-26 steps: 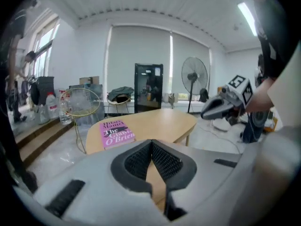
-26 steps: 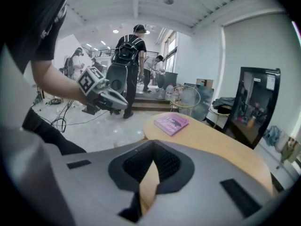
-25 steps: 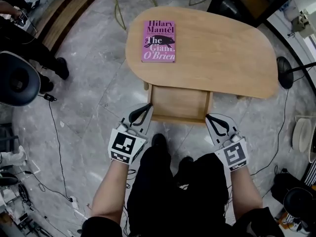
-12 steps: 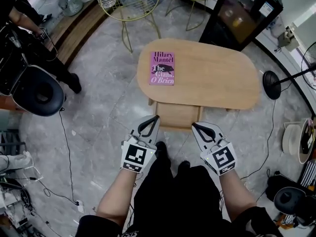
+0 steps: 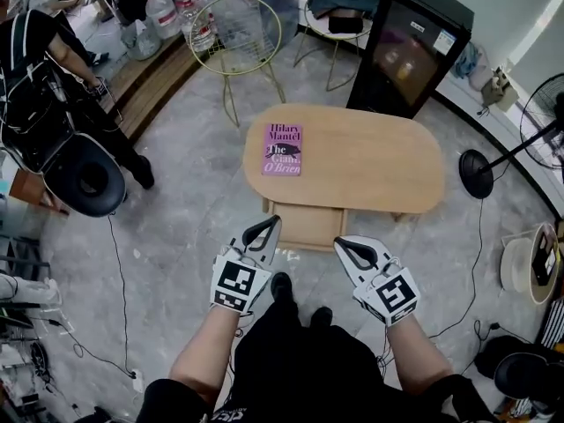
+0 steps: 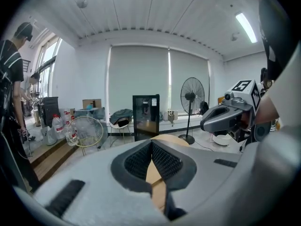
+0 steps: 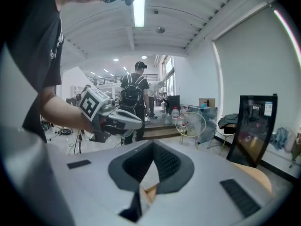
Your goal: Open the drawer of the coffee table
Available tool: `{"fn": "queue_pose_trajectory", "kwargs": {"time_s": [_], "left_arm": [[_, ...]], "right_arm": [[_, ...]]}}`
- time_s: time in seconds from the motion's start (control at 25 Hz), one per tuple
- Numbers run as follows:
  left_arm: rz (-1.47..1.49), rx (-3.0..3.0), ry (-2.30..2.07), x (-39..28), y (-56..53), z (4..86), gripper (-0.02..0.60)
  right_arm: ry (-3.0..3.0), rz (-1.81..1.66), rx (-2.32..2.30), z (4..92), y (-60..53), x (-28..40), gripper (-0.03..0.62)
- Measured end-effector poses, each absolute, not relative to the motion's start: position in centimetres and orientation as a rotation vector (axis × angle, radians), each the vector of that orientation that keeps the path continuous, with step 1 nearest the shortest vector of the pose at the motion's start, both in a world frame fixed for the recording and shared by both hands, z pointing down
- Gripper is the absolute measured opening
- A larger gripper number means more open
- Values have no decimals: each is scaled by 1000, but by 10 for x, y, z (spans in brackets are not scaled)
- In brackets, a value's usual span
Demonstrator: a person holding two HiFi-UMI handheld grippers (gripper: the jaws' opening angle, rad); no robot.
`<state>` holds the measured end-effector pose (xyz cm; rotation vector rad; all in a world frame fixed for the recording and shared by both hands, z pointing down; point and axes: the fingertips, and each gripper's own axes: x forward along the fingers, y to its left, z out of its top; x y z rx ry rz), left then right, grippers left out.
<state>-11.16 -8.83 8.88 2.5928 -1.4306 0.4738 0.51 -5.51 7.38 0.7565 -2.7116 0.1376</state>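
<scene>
Two tongs: we hold the left tongs [image 5: 274, 221] and right tongs [image 5: 338, 243] closed, nothing between the jaws.
Drawer [image 5: 307, 226]: pale wood, pulled out, seen between both tips.
Table [image 5: 379, 161]: oval, pale wood; purple book [image 5: 284, 149] beyond the left tongs.
Room: grey stone floor [image 5: 185, 210]; black fridge [image 5: 410, 47] far beyond.

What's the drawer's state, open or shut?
Open: the drawer sticks out from under the tabletop, its inside showing.
</scene>
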Motion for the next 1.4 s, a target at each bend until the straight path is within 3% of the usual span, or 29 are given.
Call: {"fn": "queue_pose_trajectory", "kwargs": {"time_s": [0.28,0.64,0.8,1.0,1.4], "left_arm": [[456,2670,-1437,-49,-50,61,9],[629,2729,-1599,-33,-7,6,8],[415,2745,-1525,-14,14,-29,9],[141,2652,-1496,-16,34,-54,9],[263,2738,-1500,-78,52,-53,8]], "right_arm": [[-2775,248,922,48,-20,82,5],[-2971,252,987,-23,33,148,5],[-2985,197,1013,-38,50,166,5],[-2985,165,988,-50,73,157,5],[-2980,34,1017,-79,91,91,3]]}}
